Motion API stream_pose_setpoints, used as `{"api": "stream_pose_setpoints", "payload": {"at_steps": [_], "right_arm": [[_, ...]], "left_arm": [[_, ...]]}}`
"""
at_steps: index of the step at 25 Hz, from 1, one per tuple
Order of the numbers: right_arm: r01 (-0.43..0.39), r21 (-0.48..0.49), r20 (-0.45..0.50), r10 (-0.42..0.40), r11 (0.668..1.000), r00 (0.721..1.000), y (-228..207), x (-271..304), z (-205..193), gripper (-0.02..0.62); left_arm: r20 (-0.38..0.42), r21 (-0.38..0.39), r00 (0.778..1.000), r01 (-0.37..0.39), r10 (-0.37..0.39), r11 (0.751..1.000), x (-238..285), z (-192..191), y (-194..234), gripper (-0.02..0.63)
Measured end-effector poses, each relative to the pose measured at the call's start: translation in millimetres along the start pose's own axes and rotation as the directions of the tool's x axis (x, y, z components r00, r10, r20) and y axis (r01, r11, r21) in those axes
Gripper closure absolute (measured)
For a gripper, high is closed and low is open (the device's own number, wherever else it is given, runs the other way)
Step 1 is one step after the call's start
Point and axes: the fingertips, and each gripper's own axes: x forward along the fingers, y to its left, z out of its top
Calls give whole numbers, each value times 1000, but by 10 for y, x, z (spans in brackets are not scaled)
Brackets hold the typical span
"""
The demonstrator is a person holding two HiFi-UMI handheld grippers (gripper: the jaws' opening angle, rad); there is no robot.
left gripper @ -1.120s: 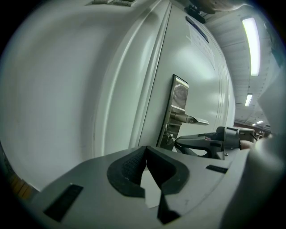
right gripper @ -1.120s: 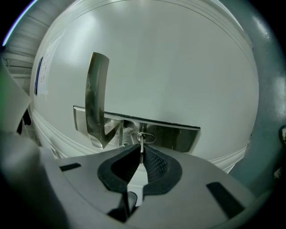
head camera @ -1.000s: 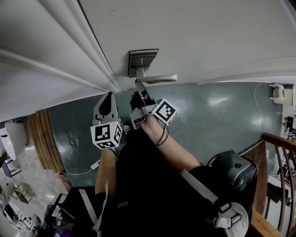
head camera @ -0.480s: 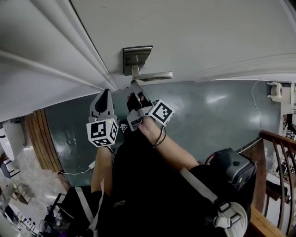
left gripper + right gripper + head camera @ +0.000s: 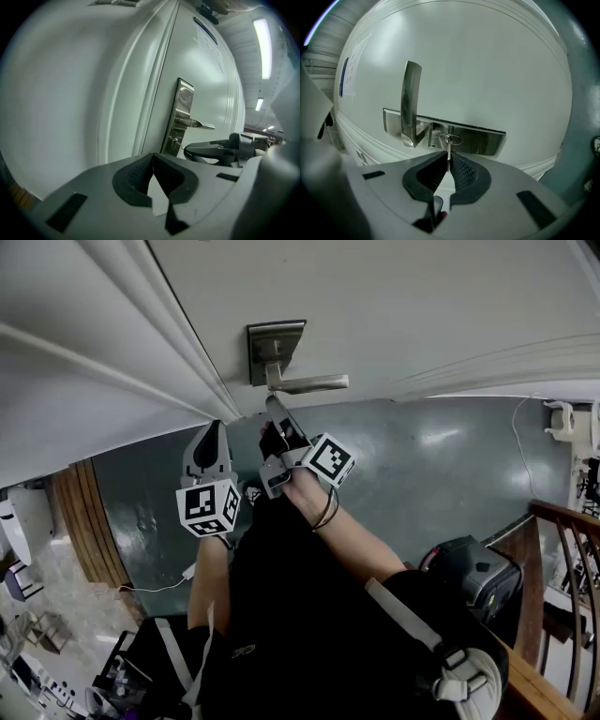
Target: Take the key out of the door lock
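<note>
Head view: the right gripper [image 5: 274, 409] points at the silver lock plate [image 5: 270, 345] on the white door [image 5: 394, 306], its tips near the lever handle [image 5: 314, 383], and the left gripper [image 5: 216, 435] hangs just beside it. Left gripper view — its jaws are pressed together with nothing between them. Right gripper view — the jaws are nearly closed, pinching the key [image 5: 448, 149], whose blade sits in the keyhole [image 5: 451, 139].

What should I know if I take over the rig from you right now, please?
The right gripper is shut on the key, which is still in the lock.
The left gripper is shut and empty, off to the side.
Done: key gripped.
Left: draw the key straight out of the lock.
</note>
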Motion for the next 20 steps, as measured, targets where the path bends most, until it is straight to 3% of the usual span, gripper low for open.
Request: {"api": "stream_pose_setpoints", "payload": {"at_steps": [11, 20], "right_arm": [[11, 13, -15, -11, 1000, 1000, -7, -190, -221, 566], [65, -223, -66, -82, 973, 994, 42, -378, -367, 566]], "left_arm": [[1, 3, 1000, 3, -3, 1000, -167, -22, 4, 583], [-8, 3, 1000, 26, -26, 1000, -326, -78, -31, 583]]}}
